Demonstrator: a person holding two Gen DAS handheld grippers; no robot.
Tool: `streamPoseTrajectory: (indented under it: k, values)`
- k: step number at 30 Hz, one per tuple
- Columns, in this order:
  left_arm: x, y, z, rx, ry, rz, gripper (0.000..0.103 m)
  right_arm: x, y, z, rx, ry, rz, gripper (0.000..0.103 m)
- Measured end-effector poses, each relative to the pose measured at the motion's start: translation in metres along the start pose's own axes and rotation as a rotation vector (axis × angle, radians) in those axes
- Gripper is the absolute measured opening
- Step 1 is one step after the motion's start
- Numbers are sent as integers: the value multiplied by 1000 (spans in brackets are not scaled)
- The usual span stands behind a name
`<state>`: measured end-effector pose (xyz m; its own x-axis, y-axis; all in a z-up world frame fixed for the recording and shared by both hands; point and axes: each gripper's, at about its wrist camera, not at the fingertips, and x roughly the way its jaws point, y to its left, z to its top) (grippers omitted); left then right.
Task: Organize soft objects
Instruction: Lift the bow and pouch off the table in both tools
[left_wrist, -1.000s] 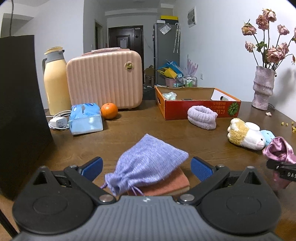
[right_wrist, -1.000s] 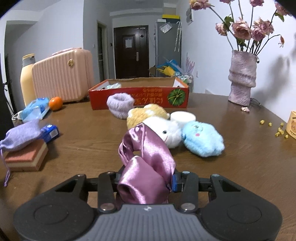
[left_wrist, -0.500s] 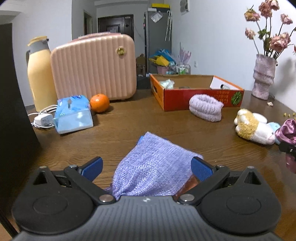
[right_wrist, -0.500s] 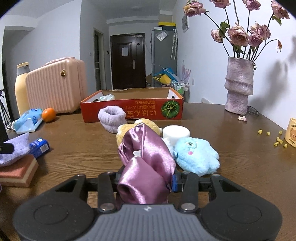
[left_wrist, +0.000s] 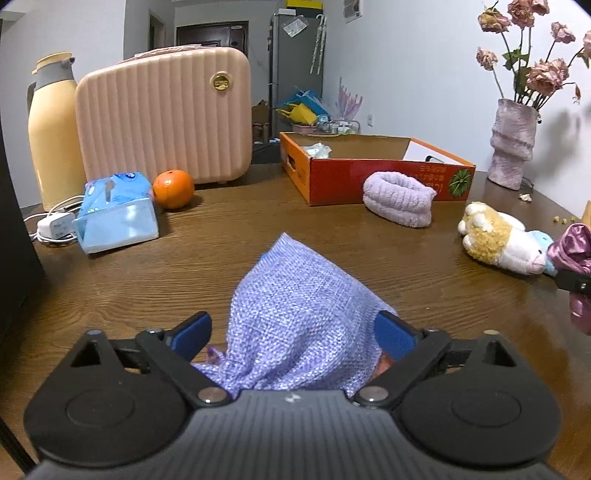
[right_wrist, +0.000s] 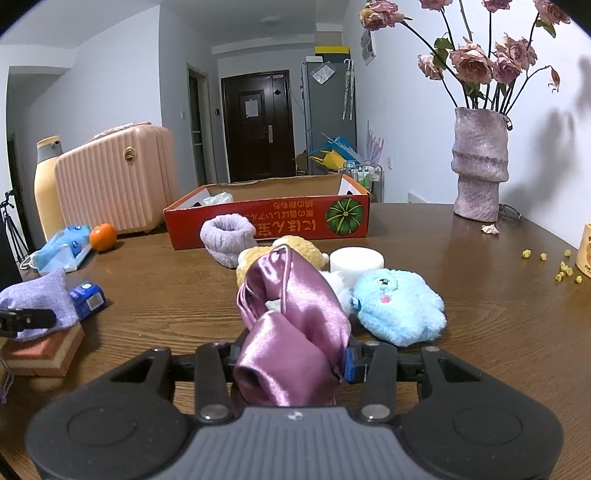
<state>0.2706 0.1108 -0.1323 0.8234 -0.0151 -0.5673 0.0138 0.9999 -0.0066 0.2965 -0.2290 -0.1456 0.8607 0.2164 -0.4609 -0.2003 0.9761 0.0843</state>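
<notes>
Your left gripper (left_wrist: 293, 334) is closing around the woven lilac drawstring pouch (left_wrist: 299, 325) — pads not yet pressing. Your right gripper (right_wrist: 291, 360) stays clenched on the shiny mauve satin bag (right_wrist: 291, 332).

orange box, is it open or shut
Open. The orange box has no lid on top; its brown inside walls show in both views, and a pale crumpled thing lies inside.

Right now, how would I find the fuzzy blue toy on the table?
Look for the orange cardboard box on the wooden table, then come toward the camera past the yellow-and-white plush. The fuzzy blue toy lies right beside it. It is the only pale blue, furry one, with a little face and a pink mouth.
</notes>
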Motion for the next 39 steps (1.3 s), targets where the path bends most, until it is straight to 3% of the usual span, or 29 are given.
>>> streamPoseTrajectory:
  k: [5,8,12,39]
  values:
    - [0,-1,-1,-2,-5,-35,69,-2,0,0,1,-6,6,43]
    - [-2,-2,-1,-2,-13,-50,51,-4,0,-1,3,-10,8,43]
    - [-6,-5,-2,1,-28,-62,43,-5,1,-1,5,-14,12,43]
    - [-41,-23,9,-59,-182,-17,41,-21,5,9,-29,-64,61,43]
